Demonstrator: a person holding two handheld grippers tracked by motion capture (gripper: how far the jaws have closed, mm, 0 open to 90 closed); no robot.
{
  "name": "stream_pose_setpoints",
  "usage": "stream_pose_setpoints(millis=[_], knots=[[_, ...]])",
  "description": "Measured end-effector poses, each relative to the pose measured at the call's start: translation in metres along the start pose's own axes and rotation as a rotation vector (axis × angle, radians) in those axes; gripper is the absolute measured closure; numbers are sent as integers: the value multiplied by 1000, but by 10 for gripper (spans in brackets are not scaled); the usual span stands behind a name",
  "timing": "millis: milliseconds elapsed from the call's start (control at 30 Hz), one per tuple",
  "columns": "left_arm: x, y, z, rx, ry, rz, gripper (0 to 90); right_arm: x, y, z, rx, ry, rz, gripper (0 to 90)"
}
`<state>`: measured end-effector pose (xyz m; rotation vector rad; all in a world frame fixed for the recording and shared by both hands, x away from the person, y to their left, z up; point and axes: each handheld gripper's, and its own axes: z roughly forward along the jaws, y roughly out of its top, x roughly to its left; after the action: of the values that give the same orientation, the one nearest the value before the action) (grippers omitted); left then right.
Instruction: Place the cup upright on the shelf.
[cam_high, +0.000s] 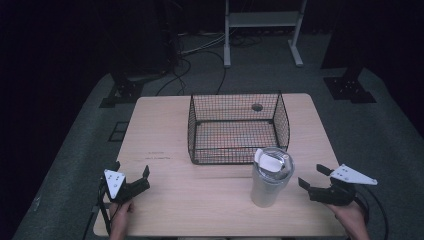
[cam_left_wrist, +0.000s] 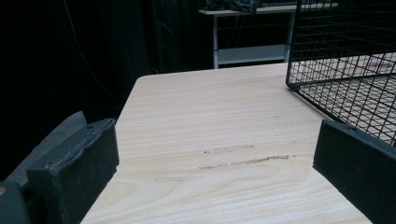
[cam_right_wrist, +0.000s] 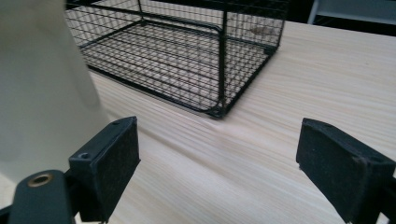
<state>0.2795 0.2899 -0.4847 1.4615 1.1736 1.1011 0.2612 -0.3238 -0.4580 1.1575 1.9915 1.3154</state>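
A white tumbler (cam_high: 270, 178) with a clear lid stands upright on the wooden table (cam_high: 200, 200), just in front of the black wire basket (cam_high: 238, 128). In the right gripper view the tumbler (cam_right_wrist: 42, 88) rises at the left, close beside the left jaw. My right gripper (cam_high: 314, 176) is open, a short way right of the tumbler, with nothing between its jaws. My left gripper (cam_high: 131, 171) is open near the table's front left corner, over bare wood. The basket's corner (cam_left_wrist: 345, 60) shows at the upper right of the left gripper view.
The wire basket (cam_right_wrist: 187, 51) is empty and sits at the middle back of the table. A round hole (cam_high: 257, 107) is in the tabletop behind it. A white metal stand (cam_high: 262, 25), dark stands and cables are on the floor beyond the table.
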Motion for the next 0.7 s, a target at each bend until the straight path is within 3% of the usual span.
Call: stream_pose_setpoints(millis=[367,700], knots=[[0,0,-1,0,-2,6,0,16,11,-7,12,52,-63,110],[0,0,-1,-5,-3,4,0,32,20,-17,-7,150,-98,63]])
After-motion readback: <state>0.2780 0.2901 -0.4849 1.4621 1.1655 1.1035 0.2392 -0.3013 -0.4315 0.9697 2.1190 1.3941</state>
